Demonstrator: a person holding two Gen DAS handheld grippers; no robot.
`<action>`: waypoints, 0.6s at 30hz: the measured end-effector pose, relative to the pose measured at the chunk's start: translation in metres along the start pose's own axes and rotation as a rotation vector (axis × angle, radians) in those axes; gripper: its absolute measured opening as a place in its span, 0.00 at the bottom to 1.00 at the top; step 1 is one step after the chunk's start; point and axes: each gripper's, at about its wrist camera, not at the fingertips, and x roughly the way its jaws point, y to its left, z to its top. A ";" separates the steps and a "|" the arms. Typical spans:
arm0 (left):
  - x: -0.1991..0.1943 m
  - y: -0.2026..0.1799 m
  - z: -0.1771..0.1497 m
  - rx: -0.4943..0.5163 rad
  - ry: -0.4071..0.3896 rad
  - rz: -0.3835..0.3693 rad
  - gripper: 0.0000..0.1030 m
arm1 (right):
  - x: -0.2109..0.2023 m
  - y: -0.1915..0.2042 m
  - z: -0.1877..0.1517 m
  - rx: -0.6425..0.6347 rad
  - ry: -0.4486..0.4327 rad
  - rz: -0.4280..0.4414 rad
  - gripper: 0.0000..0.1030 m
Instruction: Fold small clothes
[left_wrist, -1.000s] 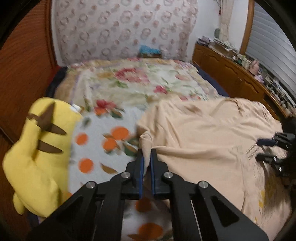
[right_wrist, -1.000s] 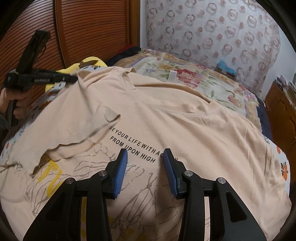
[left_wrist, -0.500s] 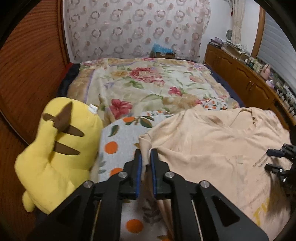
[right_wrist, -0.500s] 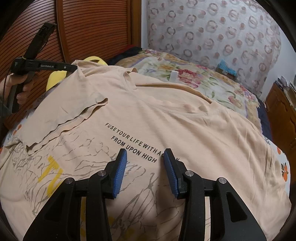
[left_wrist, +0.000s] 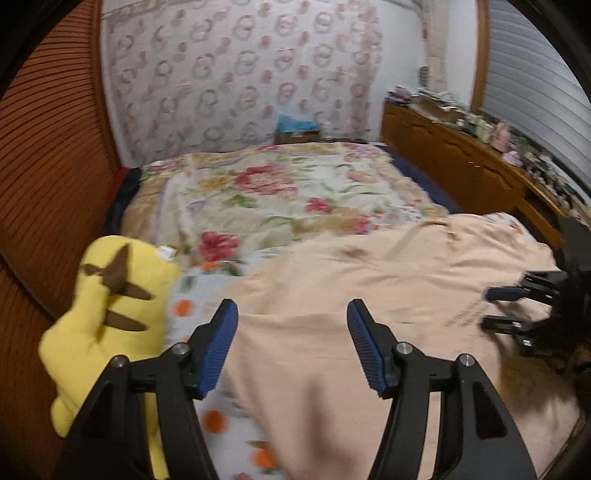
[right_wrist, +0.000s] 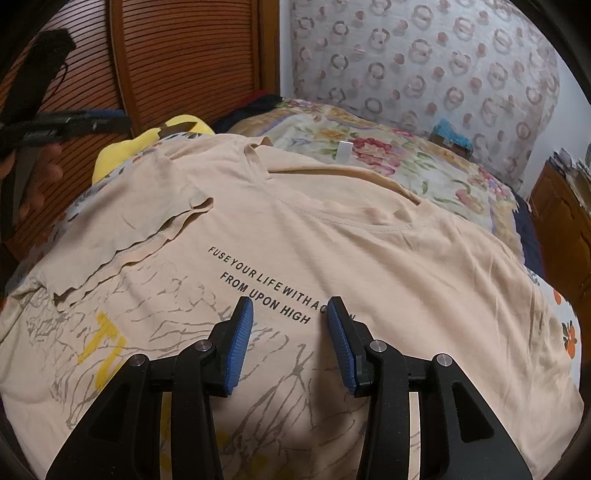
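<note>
Left claw (left_wrist: 291, 345), jaws opening and empty, hovers nearest the T-shirt (right_wrist: 332, 236) sleeve side (bed's left edge); we find right claw (right_wrist: 290, 339) half-open, empty, mid-chest.

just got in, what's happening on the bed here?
A person with a gripper in each hand is folding a peach T-shirt spread on the bed. One sleeve is already folded in over the chest. The left gripper is above the shirt's edge by the yellow plush toy; its fingers are opening, with nothing pinched between them. The right gripper hovers open over the printed text, gripping nothing.
</note>
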 end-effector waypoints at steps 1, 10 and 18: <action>0.002 -0.009 -0.001 0.003 0.003 -0.025 0.60 | -0.001 -0.002 0.000 0.008 -0.003 -0.001 0.40; 0.032 -0.106 -0.005 0.109 0.073 -0.149 0.60 | -0.073 -0.052 -0.008 0.088 -0.113 -0.082 0.47; 0.056 -0.158 -0.015 0.211 0.125 -0.182 0.60 | -0.135 -0.138 -0.077 0.227 -0.099 -0.283 0.52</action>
